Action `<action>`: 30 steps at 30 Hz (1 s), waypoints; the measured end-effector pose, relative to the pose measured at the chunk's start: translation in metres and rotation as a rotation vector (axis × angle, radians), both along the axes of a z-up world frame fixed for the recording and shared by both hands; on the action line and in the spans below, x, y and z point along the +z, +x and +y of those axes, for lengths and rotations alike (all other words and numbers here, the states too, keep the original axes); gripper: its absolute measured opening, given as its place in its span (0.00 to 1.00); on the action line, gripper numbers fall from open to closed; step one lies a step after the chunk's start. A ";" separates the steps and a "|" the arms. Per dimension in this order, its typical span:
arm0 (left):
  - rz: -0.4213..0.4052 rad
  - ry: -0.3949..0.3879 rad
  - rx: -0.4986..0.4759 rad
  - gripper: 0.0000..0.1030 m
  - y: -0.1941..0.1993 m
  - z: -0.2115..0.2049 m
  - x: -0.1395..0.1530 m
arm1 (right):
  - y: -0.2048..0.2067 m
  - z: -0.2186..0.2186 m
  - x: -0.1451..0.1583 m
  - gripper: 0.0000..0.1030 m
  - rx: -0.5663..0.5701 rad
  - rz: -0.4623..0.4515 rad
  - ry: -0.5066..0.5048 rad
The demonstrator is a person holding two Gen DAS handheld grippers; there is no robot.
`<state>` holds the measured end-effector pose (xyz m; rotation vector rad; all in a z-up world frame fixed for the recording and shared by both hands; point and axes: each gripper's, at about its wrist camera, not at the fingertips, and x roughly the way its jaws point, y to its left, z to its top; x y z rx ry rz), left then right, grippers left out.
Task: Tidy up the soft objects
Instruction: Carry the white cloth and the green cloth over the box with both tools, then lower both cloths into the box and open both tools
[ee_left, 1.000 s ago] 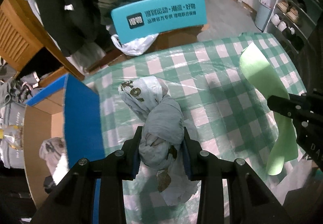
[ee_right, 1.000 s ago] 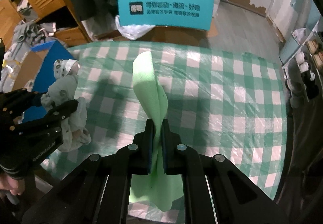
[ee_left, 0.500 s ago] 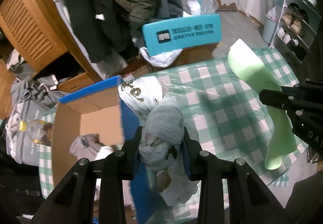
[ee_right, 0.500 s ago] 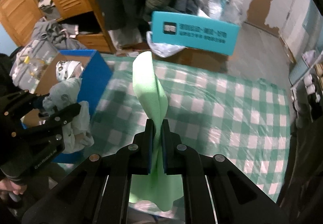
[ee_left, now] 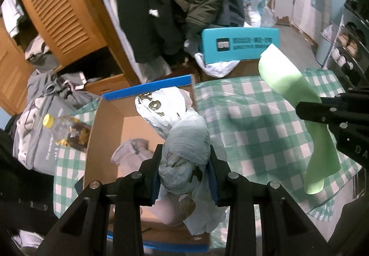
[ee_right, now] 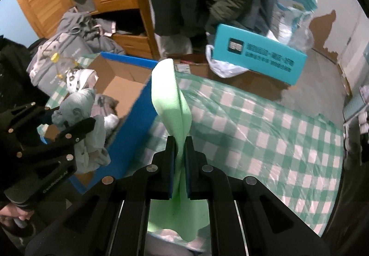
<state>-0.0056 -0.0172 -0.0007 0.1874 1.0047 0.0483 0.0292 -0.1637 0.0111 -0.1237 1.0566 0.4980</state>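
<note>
Left tool (ee_left: 185, 171) pinches a knotted bundle of pale grey-white patterned cloth (ee_left: 182, 140) between its blue pads; both pads press the bundle's sides. Bundle hangs in the air over the open cardboard box with blue outer walls (ee_left: 147, 89), its loose end drooping below the jaws. Inside the box lies a crumpled grey garment (ee_left: 132, 148).

Right tool (ee_right: 180, 161) has its jaws pressed together on a light green cloth (ee_right: 169, 94), which stands up above the pads and hangs below them. Green cloth is held above the surface covered with a green-and-white checked cloth (ee_right: 265, 131), just beside the box's blue wall.

Beyond the surface: a teal box with printed text (ee_left: 239, 44), dark coats hanging (ee_left: 175, 2), a wooden louvred cabinet (ee_left: 57, 11). A plastic bottle with yellow cap (ee_left: 66, 131) lies left of the box on grey clothing.
</note>
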 end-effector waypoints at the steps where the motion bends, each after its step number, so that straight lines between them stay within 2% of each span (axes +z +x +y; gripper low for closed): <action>1: 0.002 -0.002 0.008 0.34 -0.001 0.005 -0.001 | 0.000 0.006 0.001 0.06 0.009 -0.001 0.001; 19: 0.012 -0.036 0.141 0.34 -0.008 0.085 -0.014 | 0.001 0.100 0.002 0.07 0.130 0.020 0.009; 30: 0.038 -0.052 0.192 0.34 -0.002 0.107 -0.027 | 0.008 0.138 -0.006 0.07 0.166 0.056 0.021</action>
